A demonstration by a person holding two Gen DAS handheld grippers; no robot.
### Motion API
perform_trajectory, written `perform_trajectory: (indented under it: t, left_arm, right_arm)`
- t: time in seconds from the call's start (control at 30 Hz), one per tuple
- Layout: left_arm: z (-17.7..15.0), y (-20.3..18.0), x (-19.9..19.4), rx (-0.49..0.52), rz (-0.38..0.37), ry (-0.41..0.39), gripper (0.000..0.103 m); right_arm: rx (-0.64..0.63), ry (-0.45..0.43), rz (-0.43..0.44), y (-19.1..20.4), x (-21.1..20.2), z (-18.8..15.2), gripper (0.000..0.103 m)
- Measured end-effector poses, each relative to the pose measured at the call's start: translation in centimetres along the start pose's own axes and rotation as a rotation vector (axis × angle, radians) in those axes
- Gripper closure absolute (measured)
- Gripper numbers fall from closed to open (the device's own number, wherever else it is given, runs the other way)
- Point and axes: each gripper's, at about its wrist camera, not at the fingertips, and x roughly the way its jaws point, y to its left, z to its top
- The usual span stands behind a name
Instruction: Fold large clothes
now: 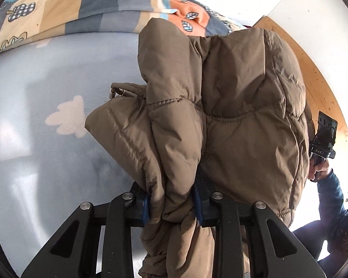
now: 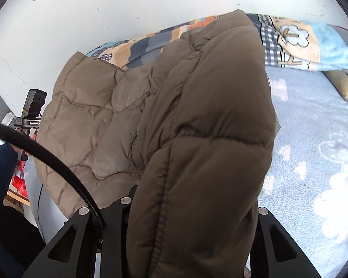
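Left tongs [image 1: 171, 205] clenched on a bunched fold of the brown quilted puffer jacket [image 1: 220, 120]; right tongs [image 2: 192, 208] buried under it, grip unclear. Jacket held up over the pale blue cloud-print bed blanket [image 1: 34, 139]. Folding looks barely begun, not laid flat.

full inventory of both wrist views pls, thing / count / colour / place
jacket: 1, brown, quilted and puffy, bunched, held up over the bed between both tongs
blanket: 1, pale blue with white cloud shapes, spread over the bed
quilt: 1, patchwork of beige, grey, orange and blue, bunched along the far side of the bed
wall: 1, white, behind the bed
board: 1, light wood, right edge of the left wrist view
cable: 1, black, crossing the right wrist view at left
left tongs: 1, black with blue pads, clamped on jacket fabric
right tongs: 1, black, tips buried under jacket
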Motion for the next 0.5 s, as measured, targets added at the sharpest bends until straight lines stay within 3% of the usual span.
perform_trajectory:
  t: [0.2,0.5]
  left_arm:
    - [-2.3,-0.8,-4.0,0.015,-0.004,-0.019,0.075]
    - [-11.3,-4.9,-10.1,0.002,-0.005,-0.05,0.075]
  right_arm:
    - [-0.035,0.005,-0.002,1.5,-4.0,-1.5,0.067]
    - [-0.083,-0.008,-0.002,6.1,-9.6,-5.8,0.067]
